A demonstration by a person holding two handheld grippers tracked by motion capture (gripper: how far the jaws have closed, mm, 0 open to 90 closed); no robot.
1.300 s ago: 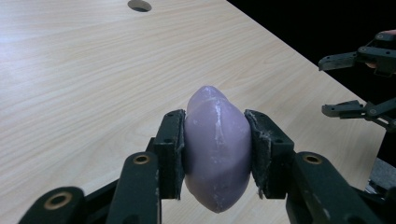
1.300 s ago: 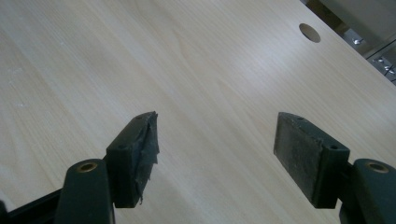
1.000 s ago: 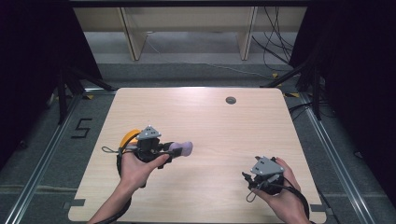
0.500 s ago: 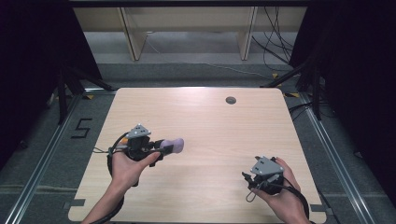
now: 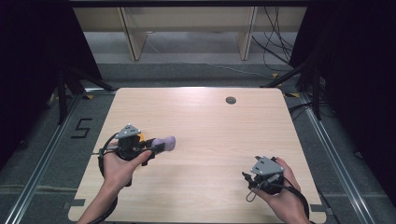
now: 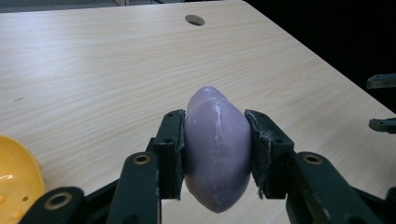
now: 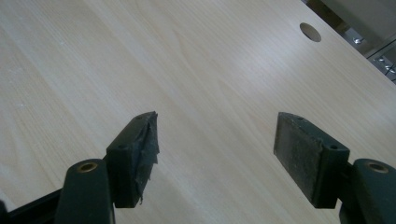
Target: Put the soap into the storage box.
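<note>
- Item: purple egg-shaped piece [image 6: 215, 149]; smooth, pale scuffs on its skin; seen from the left gripper view, clamped across its waist between the two black jaws; its long axis stands crosswise to the squeeze, one blunt end above the pads and one below.
- Holder: left gripper [image 5: 156, 147]; jaws closed on the purple piece, pads pressed flat against its flanks; carried above the table [image 5: 210, 121] at its left side, the piece jutting toward the table's middle in the high view [image 5: 166, 143].
- Second tool: right gripper [image 7: 215, 154]; jaws spread wide with nothing between them, bare wood beneath; held low at the near right corner of the table [image 5: 254, 183], well apart from the piece.
- Adjacent piece: yellow rounded shell [image 6: 16, 172]; just beside the left gripper on its left in the gripper view; a sliver of it shows in the high view [image 5: 148, 140]; whether it touches the gripper cannot be told.
- Governing relation: the purple piece lies in the left hand's keeping; the yellow shell sits close by that same hand; by judgement, any mating or setting-down falls to the left, the right being the farther.
</note>
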